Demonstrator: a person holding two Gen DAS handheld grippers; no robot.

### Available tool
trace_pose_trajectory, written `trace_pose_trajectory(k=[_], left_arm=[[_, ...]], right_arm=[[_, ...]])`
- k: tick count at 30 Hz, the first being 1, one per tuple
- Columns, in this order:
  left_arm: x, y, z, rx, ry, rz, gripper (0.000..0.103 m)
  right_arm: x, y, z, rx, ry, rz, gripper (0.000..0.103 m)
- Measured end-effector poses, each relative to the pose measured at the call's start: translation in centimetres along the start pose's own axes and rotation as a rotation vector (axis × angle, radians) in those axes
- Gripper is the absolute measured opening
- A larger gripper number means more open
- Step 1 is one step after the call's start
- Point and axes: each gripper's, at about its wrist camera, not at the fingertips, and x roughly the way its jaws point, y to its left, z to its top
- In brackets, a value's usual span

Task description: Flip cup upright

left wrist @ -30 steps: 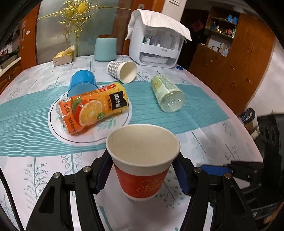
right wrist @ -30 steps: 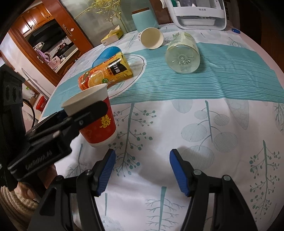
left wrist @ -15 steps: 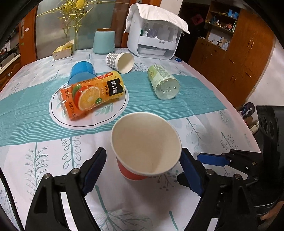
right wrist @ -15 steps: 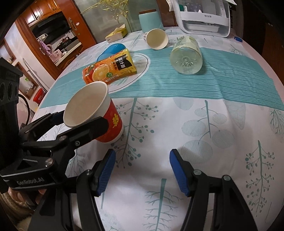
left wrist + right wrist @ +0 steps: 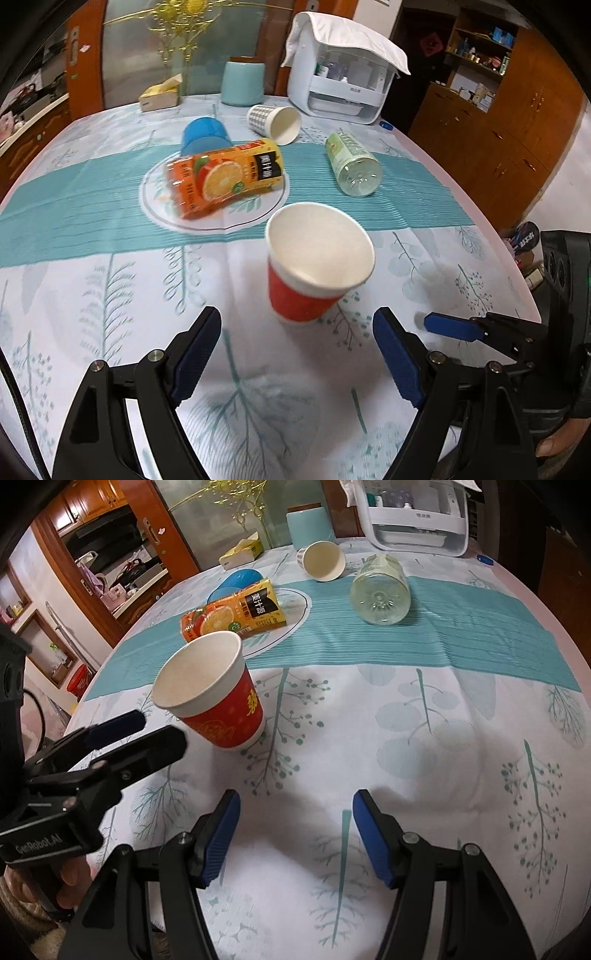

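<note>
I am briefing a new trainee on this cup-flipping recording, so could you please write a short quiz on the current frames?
1. True or false: the red paper cup with a white rim stands mouth-up on the leaf-print tablecloth.
2. What lies on the round white plate? A) orange juice bottle B) blue plastic cup C) clear empty bottle
3. Fill in: the left gripper has its jaws ____, apart from the cup.

Key: 1 true. 2 A, the orange juice bottle. 3 open.
</note>
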Motion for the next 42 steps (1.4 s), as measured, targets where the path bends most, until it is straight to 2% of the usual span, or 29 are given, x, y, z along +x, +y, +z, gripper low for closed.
trace_pose_trajectory(k=[7,11,13,16,22,28,31,42], left_arm=[[-3.4,-0.4,-1.3,-0.002,-0.04,0.051,0.091],[-5.0,-0.5,-1.7,-0.01,-0.064,0.073,0.102],[-5.7,-0.6,-1.9,-0.006,-0.078,0.091,0.102],[-6.4,-0.8,-1.9,-0.002,-0.086,0.127,0.102],[-7.4,-1.1,-1.9,0.007,-0.096,0.192,0.102],[-8.1,-1.0,-1.5,-0.02,-0.084,0.212,0.102],[-8.0,-1.0,-1.6,-0.011,-0.071,0.259,0.102],[-8.0,-1.2,-1.8,-0.021,-0.061,0.279,0.102]], right_arm=[[-2.4,0.7,-0.7,0.021,-0.055,0.006,0.064],[-3.5,1.6,-1.0,0.006,-0.086,-0.016,0.065],[-4.1,1.9,-1.3,-0.002,-0.102,-0.026,0.071],[-5.2,2.4,-1.6,-0.011,-0.134,-0.051,0.074],[-7.1,2.9,-1.7,-0.015,-0.193,-0.088,0.075],[-8.2,3.1,-1.4,-0.013,-0.225,-0.116,0.075],[-8.8,3.3,-1.5,-0.004,-0.237,-0.099,0.075],[-9.3,4.3,-1.8,-0.034,-0.259,-0.128,0.075]])
